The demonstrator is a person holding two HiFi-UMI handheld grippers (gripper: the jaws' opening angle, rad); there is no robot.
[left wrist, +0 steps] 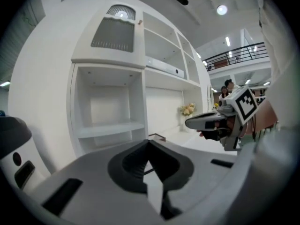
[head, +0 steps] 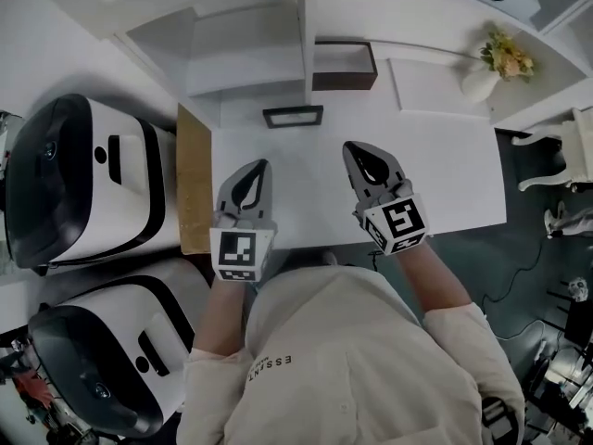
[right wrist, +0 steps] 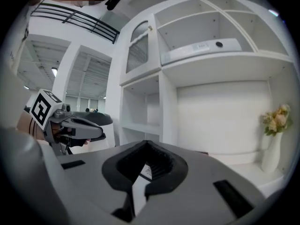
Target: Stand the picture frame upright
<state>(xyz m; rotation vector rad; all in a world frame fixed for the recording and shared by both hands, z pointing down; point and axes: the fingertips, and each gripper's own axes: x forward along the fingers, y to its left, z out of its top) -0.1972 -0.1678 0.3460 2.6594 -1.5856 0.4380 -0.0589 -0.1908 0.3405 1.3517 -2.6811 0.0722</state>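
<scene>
1. Head view: the picture frame (head: 293, 116) is a small rectangle with a dark rim and a pale middle. It seems to stand on its long edge on the white desk (head: 445, 184), well ahead of both sets of fingertips and between them. There is one frame
2. There are two grippers. The left gripper (head: 261, 167) and the right gripper (head: 350, 146) both have their fingers pressed together with nothing held. Only desk top lies between the tips and the frame
3. One brown box (head: 344, 66) sits beyond the frame. One vase of flowers (head: 491, 68) stands far right of the right fingers. One wooden board (head: 195, 179) lies just left of the left fingers, with two white-and-black machines (head: 83, 184) further left
4. Left gripper view: the left gripper (left wrist: 149, 143) is closed and empty. The right gripper (left wrist: 188, 123) is to its right, the brown box (left wrist: 157, 137) past the tips, and the shelves (left wrist: 108, 107) behind
5. Right gripper view: the right gripper (right wrist: 147, 144) is closed and empty. The left gripper (right wrist: 101, 134) is to its left, and the vase of flowers (right wrist: 274, 139) is off to the right
</scene>
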